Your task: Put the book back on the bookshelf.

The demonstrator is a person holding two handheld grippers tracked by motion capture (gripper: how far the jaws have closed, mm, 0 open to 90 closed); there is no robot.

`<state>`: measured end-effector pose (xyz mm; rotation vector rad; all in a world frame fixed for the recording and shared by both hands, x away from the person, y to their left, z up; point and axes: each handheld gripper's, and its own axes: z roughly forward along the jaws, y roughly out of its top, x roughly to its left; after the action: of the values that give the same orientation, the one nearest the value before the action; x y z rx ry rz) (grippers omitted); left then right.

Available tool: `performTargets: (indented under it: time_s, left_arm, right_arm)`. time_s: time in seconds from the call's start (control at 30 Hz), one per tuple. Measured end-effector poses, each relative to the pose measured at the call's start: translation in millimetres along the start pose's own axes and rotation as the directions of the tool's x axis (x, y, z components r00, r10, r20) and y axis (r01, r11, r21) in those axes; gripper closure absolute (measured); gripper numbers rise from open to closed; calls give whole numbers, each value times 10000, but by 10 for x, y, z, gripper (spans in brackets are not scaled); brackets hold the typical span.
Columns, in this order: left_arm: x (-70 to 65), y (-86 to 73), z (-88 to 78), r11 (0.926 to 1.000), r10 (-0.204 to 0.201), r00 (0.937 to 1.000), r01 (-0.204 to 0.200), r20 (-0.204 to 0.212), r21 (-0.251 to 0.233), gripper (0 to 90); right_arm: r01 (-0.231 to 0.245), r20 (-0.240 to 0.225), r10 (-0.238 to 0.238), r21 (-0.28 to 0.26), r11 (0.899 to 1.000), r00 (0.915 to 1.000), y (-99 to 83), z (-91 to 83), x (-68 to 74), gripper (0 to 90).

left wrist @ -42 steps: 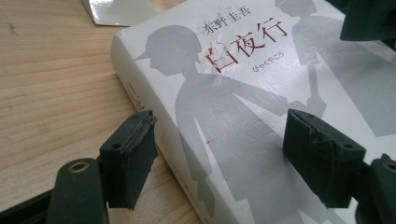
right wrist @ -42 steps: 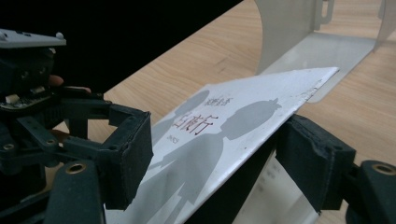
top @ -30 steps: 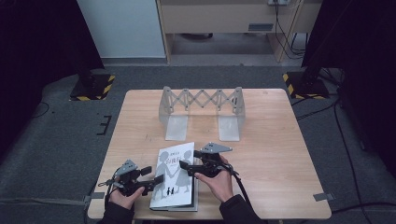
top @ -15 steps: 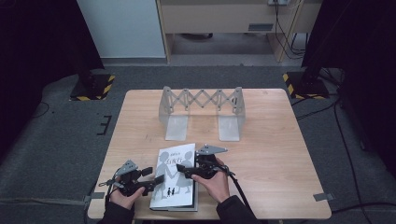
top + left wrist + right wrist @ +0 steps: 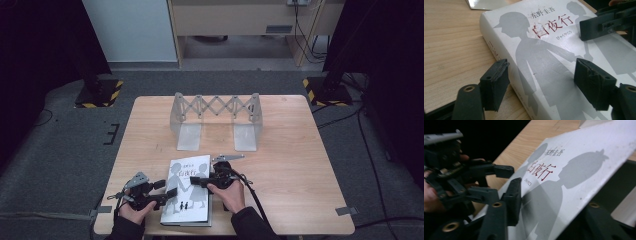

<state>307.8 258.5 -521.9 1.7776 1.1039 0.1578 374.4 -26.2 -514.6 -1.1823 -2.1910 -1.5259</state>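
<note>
Since a second ago we see the right gripper [image 5: 196, 182] lower on the white book [image 5: 189, 192] at the table's [image 5: 290, 165] near edge, its jaws having just closed across the cover and right edge. The left gripper [image 5: 172, 196] kept its place, half open astride the book's left edge, pads not pressing

Left gripper [image 5: 167, 194] low near the table's front edge, held in the left hand [image 5: 131, 210], jaws pointing right toward the other gripper, 2 pads spread apart, 1 each side of the book's spine edge, pressing nothing; its jaws have just closed a little. Right gripper [image 5: 196, 181] in the right hand [image 5: 227, 195], jaws pointing left, just been closing, 1 pad on top of the cover, the other under it. Both forearms enter from the bottom.
</note>
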Motion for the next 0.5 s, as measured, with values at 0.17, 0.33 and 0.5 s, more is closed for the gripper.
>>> performTargets:
  time_s: [0.17,0.33,0.5]
  left_arm:
    - [17,13,-9,9999,-66,10000,65,-71,-145,222]
    - [32,33,3,9995,-169,9999,169,-8,-259,196]
    - [47,59,8,9975,-459,9986,473,275,-525,177]
  right_arm:
    - [-487,-283,471,-607,9970,9985,27,-19,42,706]
    - [-1148,-365,1126,-648,9913,9930,36,-31,65,738]
    - [-1191,-612,1141,-848,9893,9916,47,-55,87,761]
